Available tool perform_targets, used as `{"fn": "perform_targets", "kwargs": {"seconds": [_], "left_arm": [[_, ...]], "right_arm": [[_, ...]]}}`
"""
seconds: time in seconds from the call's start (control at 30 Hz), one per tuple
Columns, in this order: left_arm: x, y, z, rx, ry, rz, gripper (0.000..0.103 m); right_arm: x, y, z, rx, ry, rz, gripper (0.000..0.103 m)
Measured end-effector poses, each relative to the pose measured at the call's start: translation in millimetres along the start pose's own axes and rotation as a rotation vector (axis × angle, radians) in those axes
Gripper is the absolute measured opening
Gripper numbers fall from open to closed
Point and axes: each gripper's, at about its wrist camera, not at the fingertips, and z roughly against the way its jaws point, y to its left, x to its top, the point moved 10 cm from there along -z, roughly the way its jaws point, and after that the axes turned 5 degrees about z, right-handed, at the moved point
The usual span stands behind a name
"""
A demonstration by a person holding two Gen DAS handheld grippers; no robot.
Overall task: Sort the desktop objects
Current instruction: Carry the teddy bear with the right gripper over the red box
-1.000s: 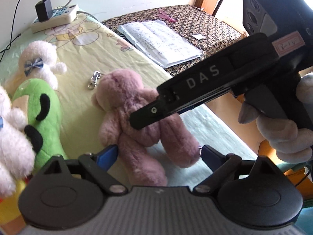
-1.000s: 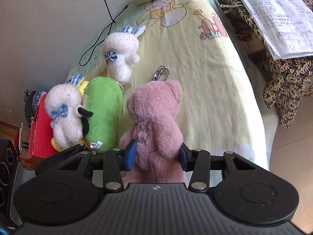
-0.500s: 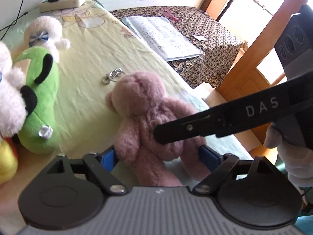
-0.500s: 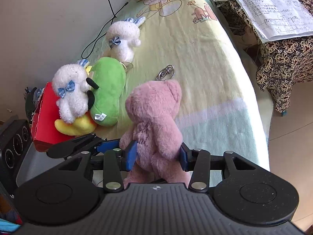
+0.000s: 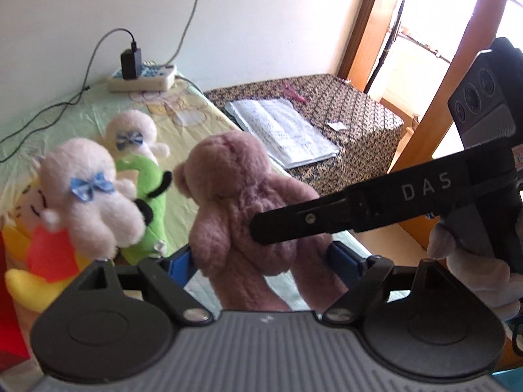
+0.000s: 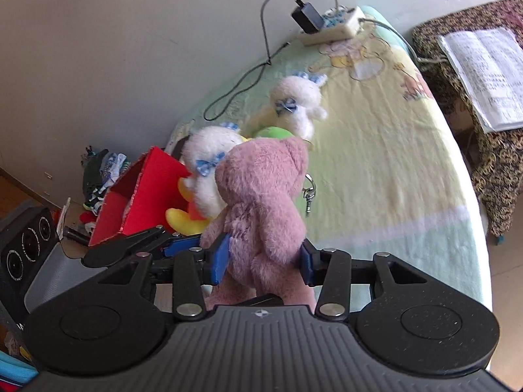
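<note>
Since a second ago the pink bear (image 5: 248,209) has come up off the bedsheet (image 5: 193,130), upright; left wrist view: my left gripper (image 5: 261,258) is closing, the bear's lower body between its blue pads, left pad touching fur, right pad a sliver clear, and my right gripper's finger crosses the bear's back. Right wrist view: my right gripper (image 6: 264,258) is clamped on the bear's (image 6: 264,196) waist, lifted beside the white plush (image 6: 209,170), green plush (image 6: 273,132) and red box (image 6: 143,196).
</note>
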Motion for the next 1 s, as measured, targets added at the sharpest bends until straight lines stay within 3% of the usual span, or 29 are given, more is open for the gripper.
{"fn": "perform_targets", "kwargs": {"seconds": [0.2,0.37,0.53,0.63,0.83,1.0], "left_arm": [[19,45,65,0.047,-0.115,0.007,0.085],[24,94,115,0.081,-0.184,-0.003,0.085],[23,153,164,0.068,-0.224,0.05,0.085],[19,188,186,0.1,-0.245,0.047,0.086],[11,248,208,0.149,-0.247,0.069,0.086],[6,283,193,0.178,-0.213,0.081,0.086]], "right_arm": [[17,70,-12,0.067,-0.104,0.076,0.046],[32,133,-37,0.124,-0.154,0.053,0.045],[39,193,-68,0.15,-0.175,0.054,0.045],[39,226,-91,0.163,-0.177,0.061,0.045],[42,267,-136,0.145,-0.169,0.096,0.045],[42,277,-172,0.063,-0.128,0.142,0.045]]}}
